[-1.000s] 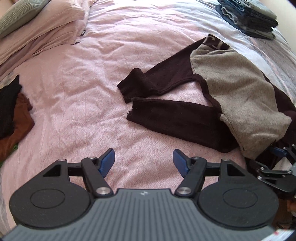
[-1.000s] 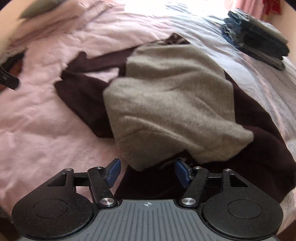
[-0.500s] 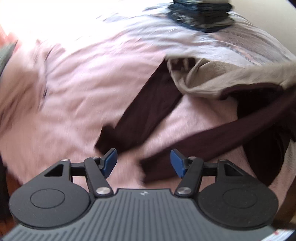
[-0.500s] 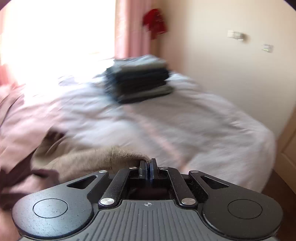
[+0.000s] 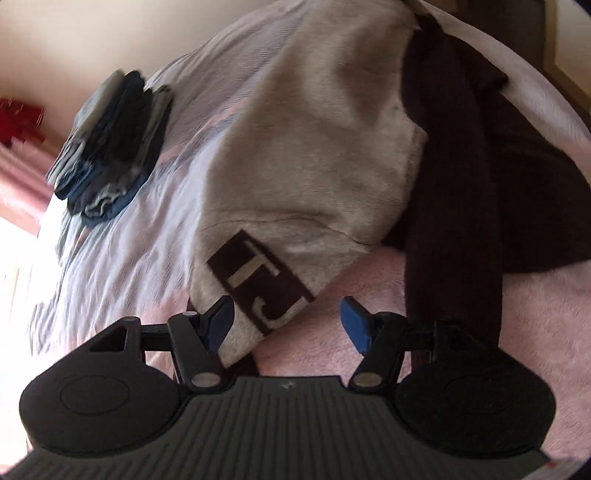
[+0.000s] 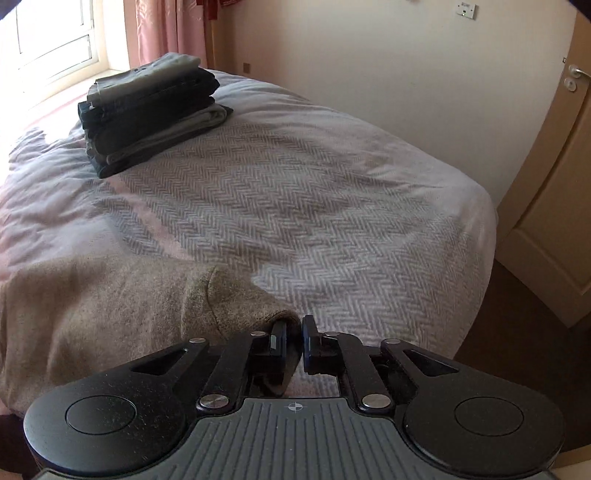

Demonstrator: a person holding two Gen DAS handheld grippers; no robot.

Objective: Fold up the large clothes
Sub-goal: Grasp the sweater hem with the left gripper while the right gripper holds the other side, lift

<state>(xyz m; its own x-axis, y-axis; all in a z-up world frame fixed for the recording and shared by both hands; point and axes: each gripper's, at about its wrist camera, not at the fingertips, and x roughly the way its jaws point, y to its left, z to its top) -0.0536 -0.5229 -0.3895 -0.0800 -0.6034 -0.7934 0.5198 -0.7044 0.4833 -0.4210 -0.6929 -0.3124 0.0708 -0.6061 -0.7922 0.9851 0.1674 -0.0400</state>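
Left wrist view, far left: stack of folded dark clothes point(image 5: 110, 147) on the grey herringbone blanket point(image 5: 122, 266), blurred. Centre: beige-and-brown sweater point(image 5: 314, 147) spread on the bed, beige body up the middle, brown label patch point(image 5: 262, 280) with pale letters near the camera. Left gripper point(image 5: 288, 321) fingers wide apart, gripping nothing; its left blue pad point(image 5: 219, 325) touches or overlaps the beige edge by the patch, right pad over pink cover point(image 5: 535, 314). Right: dark brown sleeve point(image 5: 454, 221) runs far to near, passing behind the right finger linkage.

Right wrist view, far left: window point(image 6: 48, 37) and pink curtain point(image 6: 166, 26); folded stack on the far-left part of the bed. Near left: beige sweater lying flat. Centre near: right gripper point(image 6: 293, 332) fingers pressed together on a bunched beige edge of the sweater, cloth sticking out between them. Right: cream wall, door point(image 6: 554, 184) with handle.
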